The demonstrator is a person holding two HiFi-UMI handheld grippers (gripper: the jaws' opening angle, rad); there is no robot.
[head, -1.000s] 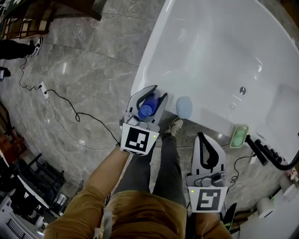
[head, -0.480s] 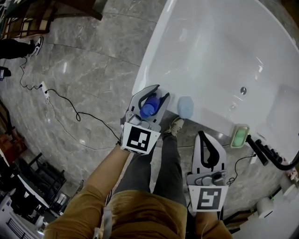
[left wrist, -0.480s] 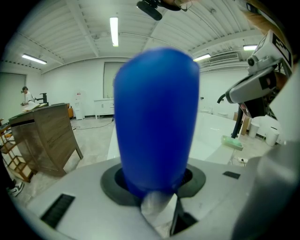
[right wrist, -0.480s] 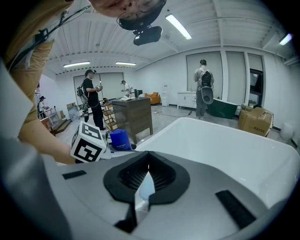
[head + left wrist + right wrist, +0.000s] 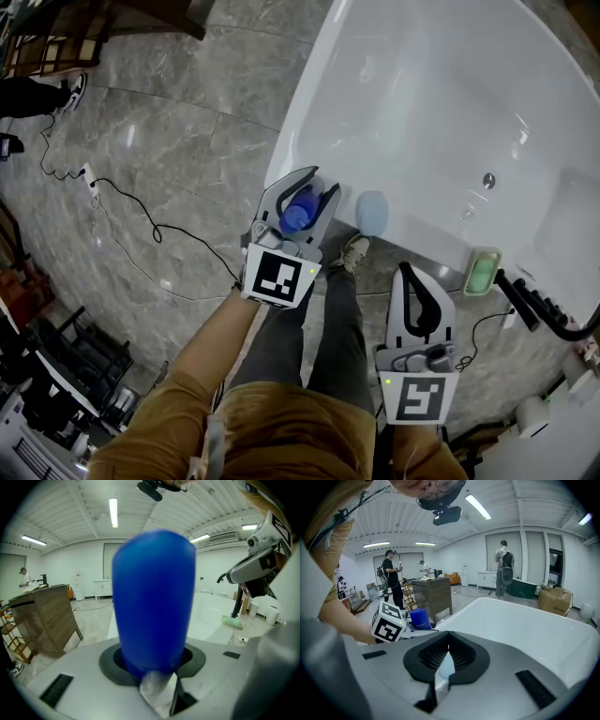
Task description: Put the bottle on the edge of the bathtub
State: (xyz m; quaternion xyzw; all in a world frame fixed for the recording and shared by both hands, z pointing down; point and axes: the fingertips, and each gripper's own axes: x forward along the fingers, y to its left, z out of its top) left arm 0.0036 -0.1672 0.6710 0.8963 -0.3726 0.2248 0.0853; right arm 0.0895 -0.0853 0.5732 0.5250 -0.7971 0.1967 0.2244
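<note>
Holding the round dark-blue plastic bottle [image 5: 298, 214] is your left gripper [image 5: 319, 187]. Its jaws are pinched on the bottle's sides, and the left gripper view shows the blue body filling the gap between them. The bottle looks roughly upright, w/ its long axis standing up out of the jaws rather than lying along them.

What the next move turns on: the white glossy bathtub [image 5: 298, 117] lies just ahead and to the right of that gripper. The jaw tips overlap the tub's near-left corner in the head view. Can't tell from these views whether the bottle's base is over the rim, touching it, or short of it, so check that before you let go. My read is that the flat rim just right of the corner is the spot to set it.

Further right on that same near rim sits a pale blue rounded thing [image 5: 372, 214], close beside the left gripper's tips but apart from them. Can't tell what it is. Keep the bottle left of it.

Your right gripper [image 5: 405, 277] has its jaws pressed together w/ nothing between them. It hangs back by your leg, short of the rim, so the left is the nearer one by far.

Far right on the rim is a pale green tray [image 5: 481, 274].

Count: 1 bottle, 1 tub, 2 grippers, 1 pale blue thing, 1 green tray.
</note>
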